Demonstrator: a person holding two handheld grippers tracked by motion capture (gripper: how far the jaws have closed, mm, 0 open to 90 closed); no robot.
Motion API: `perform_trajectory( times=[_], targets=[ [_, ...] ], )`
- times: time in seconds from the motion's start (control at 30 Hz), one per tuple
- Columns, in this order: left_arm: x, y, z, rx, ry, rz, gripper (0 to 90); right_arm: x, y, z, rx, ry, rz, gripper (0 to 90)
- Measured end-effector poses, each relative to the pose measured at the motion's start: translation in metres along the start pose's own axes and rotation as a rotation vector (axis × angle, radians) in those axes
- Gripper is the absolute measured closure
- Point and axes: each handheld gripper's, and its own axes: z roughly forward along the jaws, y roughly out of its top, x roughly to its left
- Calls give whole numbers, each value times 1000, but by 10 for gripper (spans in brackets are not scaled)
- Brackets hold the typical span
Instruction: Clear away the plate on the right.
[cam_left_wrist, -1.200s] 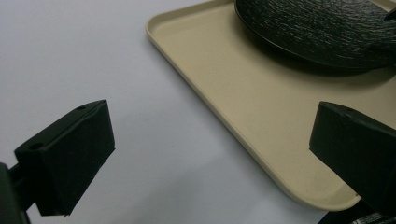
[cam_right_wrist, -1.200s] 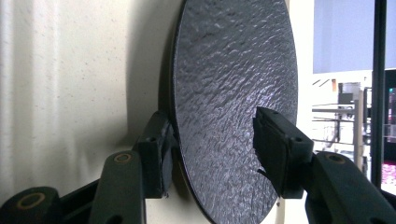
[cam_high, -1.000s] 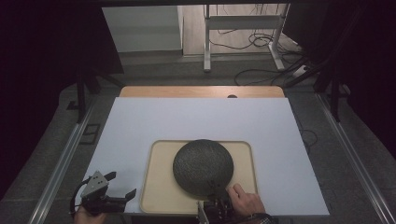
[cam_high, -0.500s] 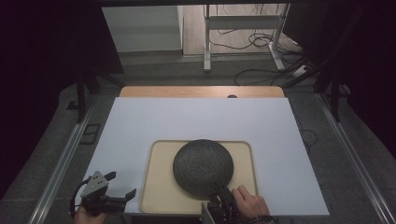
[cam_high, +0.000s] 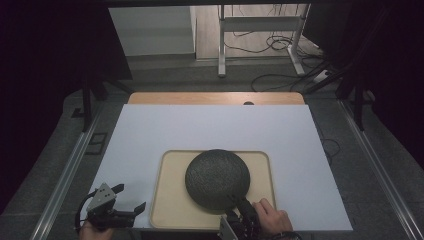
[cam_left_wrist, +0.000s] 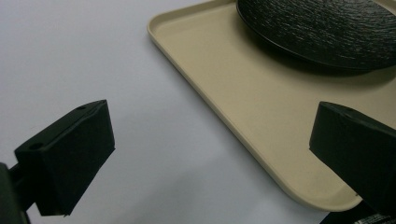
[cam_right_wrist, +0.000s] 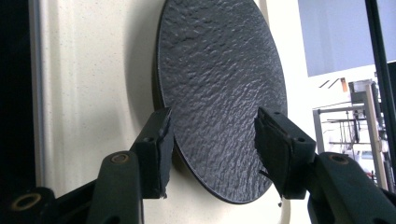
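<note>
Plate (cam_right_wrist: 219, 88) rim is straddled by the right gripper (cam_right_wrist: 212, 140), one jaw below and one above the near edge; whether the pads press on it cannot be told. The dark, rough-textured plate is seated on the beige tray (cam_high: 172, 195) (near edge of the white table (cam_high: 200, 127)). The left gripper (cam_high: 131, 199) is held wide open, empty, just beside the tray's left rim.

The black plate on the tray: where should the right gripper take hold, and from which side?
Grip the black plate by its thin near rim, coming in from the person's side, one jaw under the edge and one over it. It is wide and flat, so only the rim fits between the jaws. The right gripper already straddles that rim above the beige tray.
</note>
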Motion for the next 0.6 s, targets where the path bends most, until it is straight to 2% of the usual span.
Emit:
perform_trajectory(
  times=[0.13, 0.43, 0.47, 0.53, 0.6],
  targets=[
    [0, 0, 0, 1, 2, 1, 0, -1, -1, -1, 0, 0, 14, 467],
    [0, 0, 0, 0, 3, 0, 0, -9, -7, -2, -10, 7, 78, 447],
    [0, 0, 0, 1, 3, 0, 0, -11, -9, -1, -12, 8, 101, 441],
    [0, 0, 0, 1, 3, 1, 0, -12, -10, -1, -10, 11, 107, 436],
    [0, 0, 0, 2, 3, 0, 0, -13, -13, 0, -9, 11, 132, 427]
  ],
)
